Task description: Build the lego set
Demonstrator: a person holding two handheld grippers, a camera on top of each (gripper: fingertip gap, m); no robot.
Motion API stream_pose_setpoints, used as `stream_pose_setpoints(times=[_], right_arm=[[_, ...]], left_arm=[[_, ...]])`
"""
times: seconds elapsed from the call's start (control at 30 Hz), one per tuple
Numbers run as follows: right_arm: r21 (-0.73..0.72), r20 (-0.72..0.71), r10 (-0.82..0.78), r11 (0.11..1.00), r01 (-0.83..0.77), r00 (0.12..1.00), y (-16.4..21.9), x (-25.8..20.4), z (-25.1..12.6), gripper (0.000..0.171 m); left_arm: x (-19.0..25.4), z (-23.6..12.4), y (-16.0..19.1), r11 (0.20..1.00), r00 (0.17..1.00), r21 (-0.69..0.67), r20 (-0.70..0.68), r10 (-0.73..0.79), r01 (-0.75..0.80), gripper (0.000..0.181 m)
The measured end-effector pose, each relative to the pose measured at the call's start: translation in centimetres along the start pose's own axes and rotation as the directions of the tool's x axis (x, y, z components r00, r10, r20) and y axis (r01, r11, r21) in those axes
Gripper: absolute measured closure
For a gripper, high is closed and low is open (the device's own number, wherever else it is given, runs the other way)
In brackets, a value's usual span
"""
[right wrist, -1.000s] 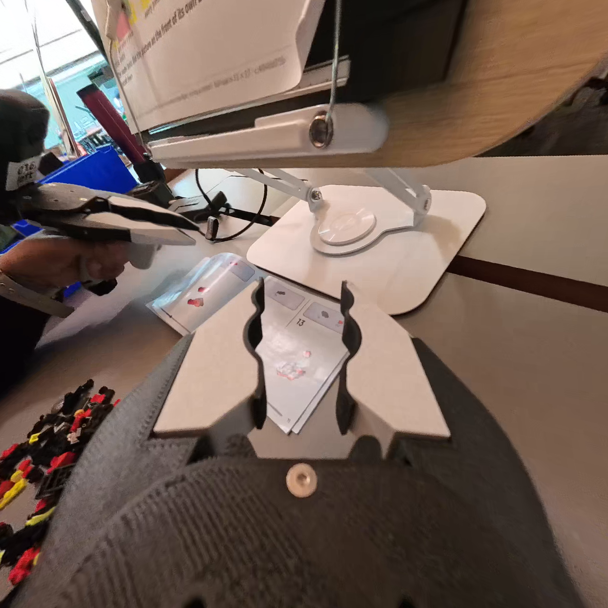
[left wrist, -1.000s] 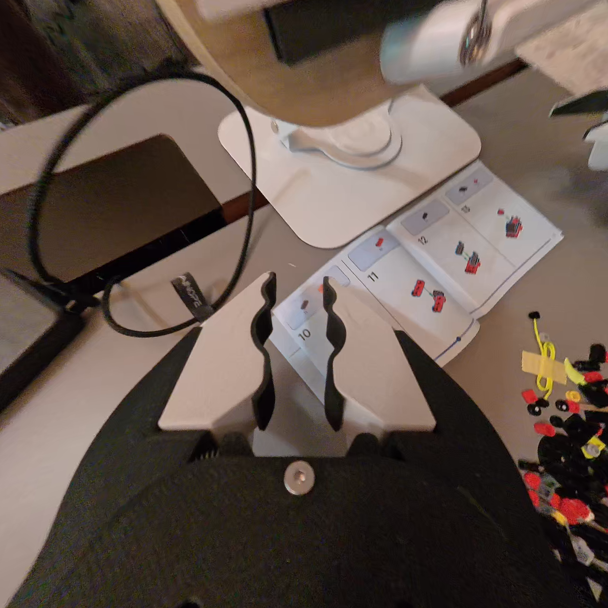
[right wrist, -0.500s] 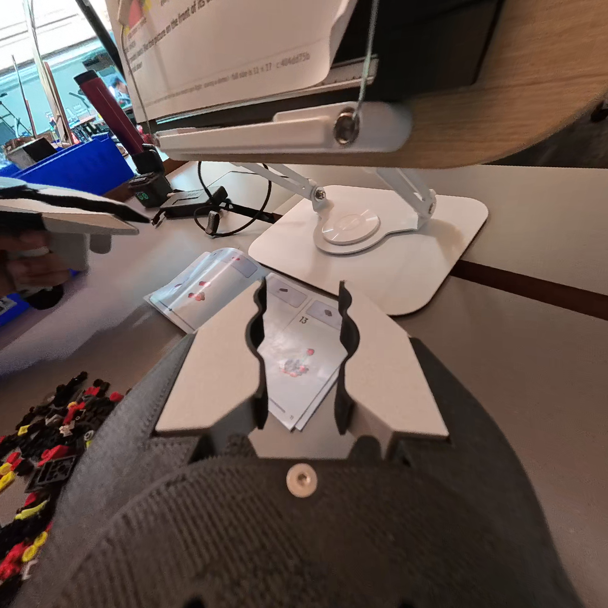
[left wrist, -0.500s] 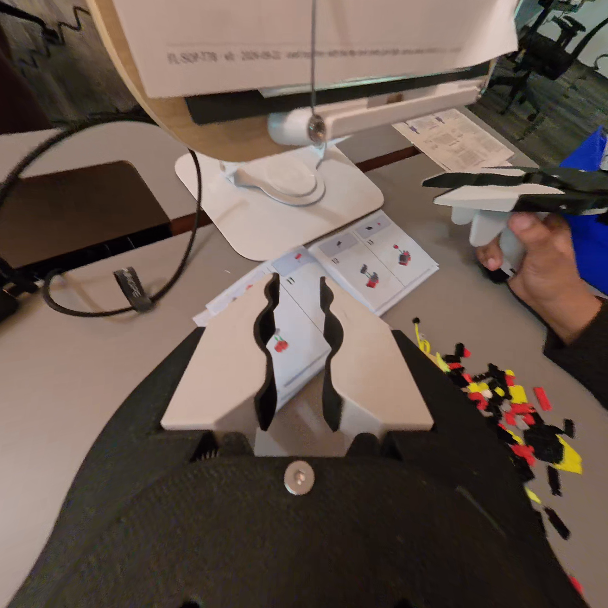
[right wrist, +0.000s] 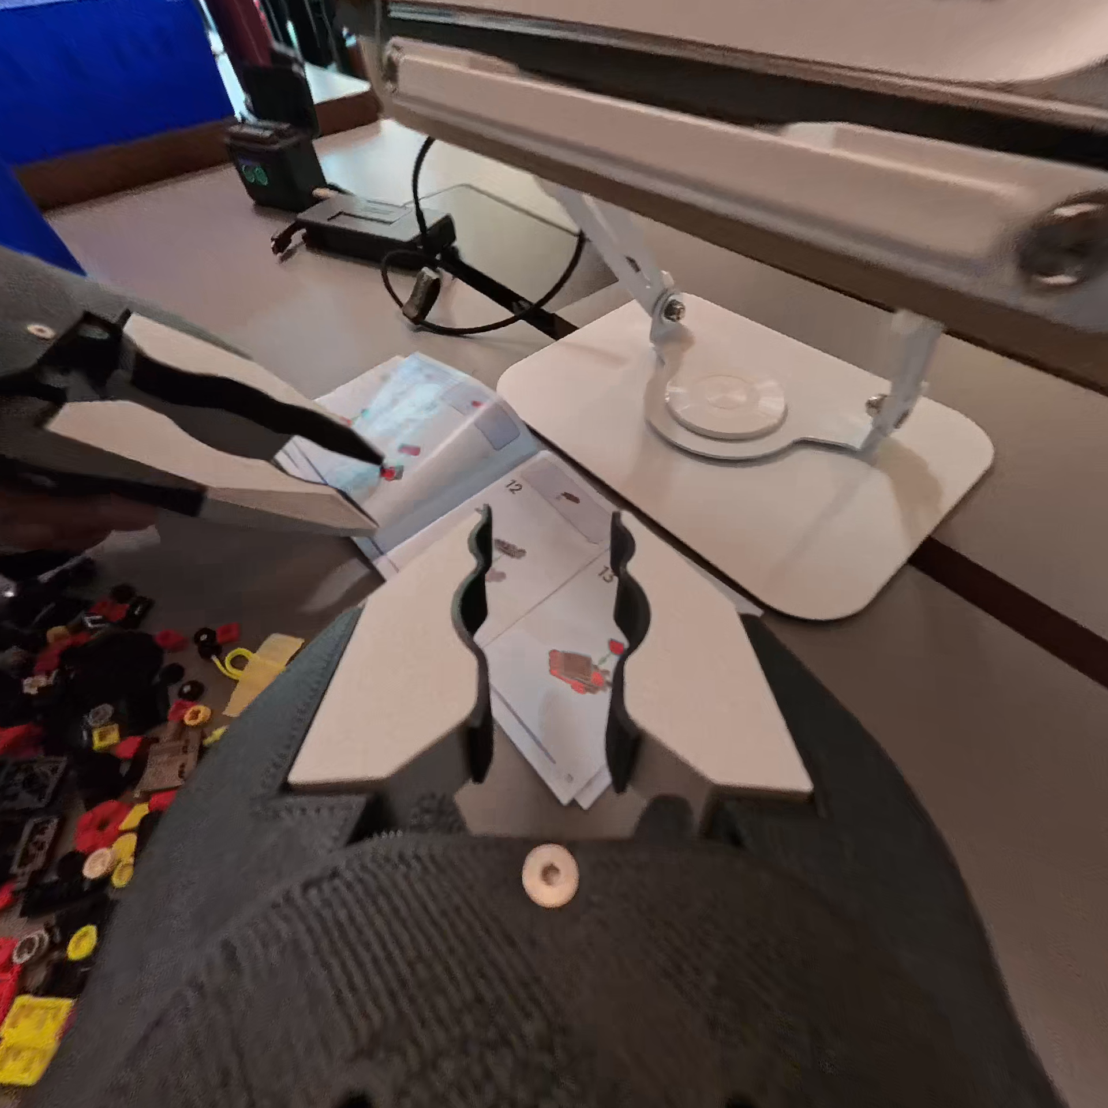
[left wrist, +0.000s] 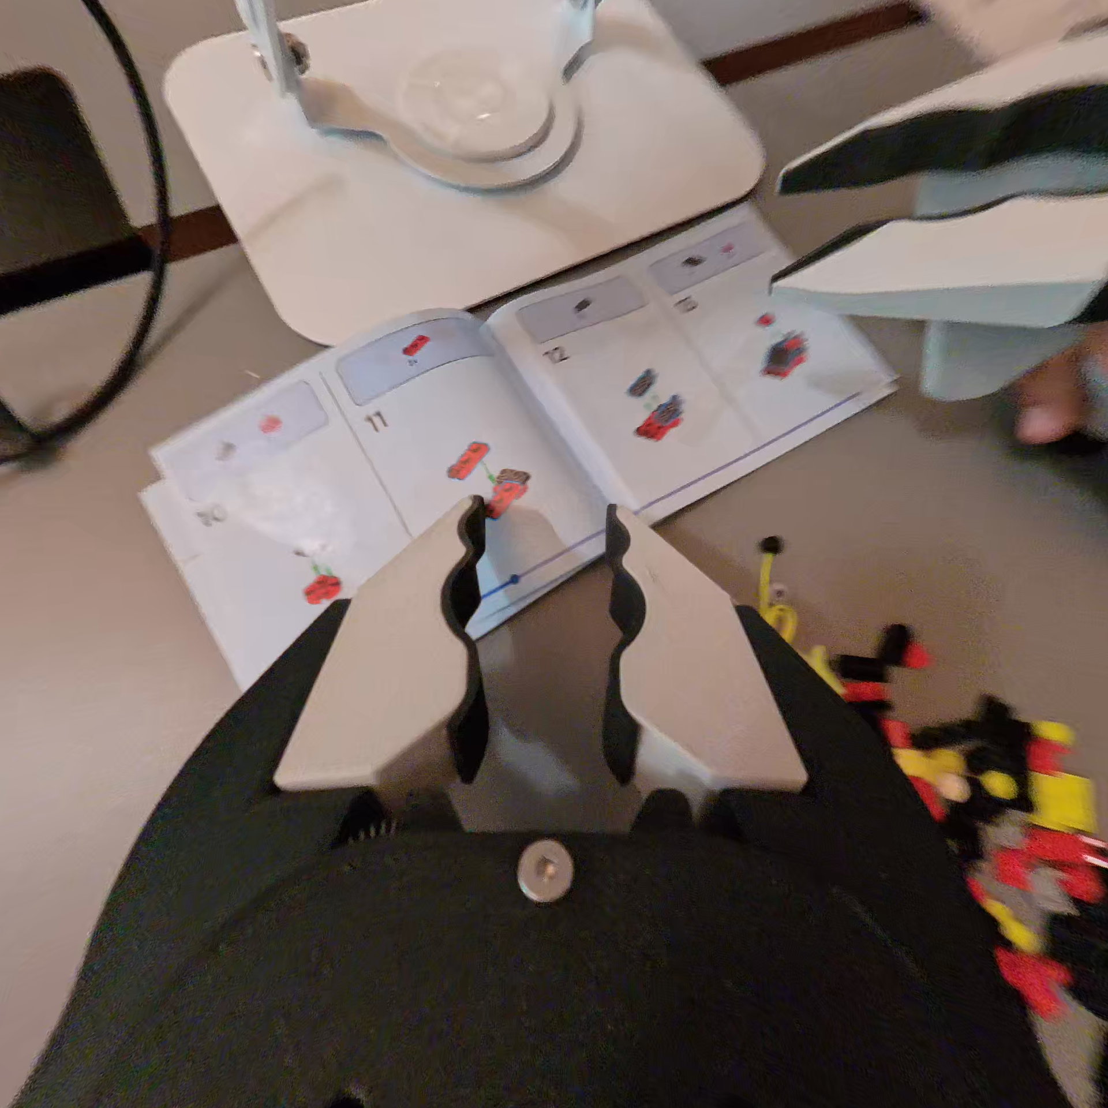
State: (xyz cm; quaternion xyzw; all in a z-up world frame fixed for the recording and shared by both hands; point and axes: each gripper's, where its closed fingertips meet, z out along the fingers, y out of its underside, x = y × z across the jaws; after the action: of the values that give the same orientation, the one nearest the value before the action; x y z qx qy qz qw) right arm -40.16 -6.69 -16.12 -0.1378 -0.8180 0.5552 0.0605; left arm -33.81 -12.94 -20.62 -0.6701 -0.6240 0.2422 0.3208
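An open instruction booklet (left wrist: 509, 408) lies flat on the grey table in front of a white stand base. A pile of loose black, red and yellow lego pieces (left wrist: 989, 797) lies to its right. My left gripper (left wrist: 542, 515) is open and empty, low over the booklet's near edge. My right gripper (right wrist: 550, 521) is open and empty over the booklet's right page (right wrist: 539, 605). Each gripper shows in the other's view: the right one (left wrist: 776, 234) comes in from the upper right, the left one (right wrist: 375, 491) from the left. The pile (right wrist: 90, 749) lies at lower left in the right wrist view.
The white stand base (right wrist: 749, 479) carries a board overhead (right wrist: 719, 150), close above the grippers. A black cable loop (right wrist: 479, 300) and black devices (right wrist: 276, 162) lie at the back. A yellow string piece (left wrist: 773, 599) lies near the pile. A blue bin (right wrist: 102, 66) stands far left.
Both grippers have come down and in toward the booklet and now point at each other over it. Both have stayed open and empty.
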Motion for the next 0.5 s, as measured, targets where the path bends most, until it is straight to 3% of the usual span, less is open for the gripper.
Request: stream_pose_setpoints(times=[0.13, 0.5], right_arm=[[-0.072, -0.014, -0.068, 0.995, 0.067, 0.998, 0.8, -0.6, 1.0, 0.136], [0.026, 0.056, 0.073, 0.997, -0.075, 0.996, -0.3, -1.6, -0.3, 0.132]], left_arm=[[-0.5, 0.6, 1.0, 0.994, 0.991, -0.052, 0.079, 0.104, -0.100, 0.140], [0.9, -0.3, 2.0, 0.974, 0.992, -0.196, -0.074, 0.104, -0.116, 0.152]])
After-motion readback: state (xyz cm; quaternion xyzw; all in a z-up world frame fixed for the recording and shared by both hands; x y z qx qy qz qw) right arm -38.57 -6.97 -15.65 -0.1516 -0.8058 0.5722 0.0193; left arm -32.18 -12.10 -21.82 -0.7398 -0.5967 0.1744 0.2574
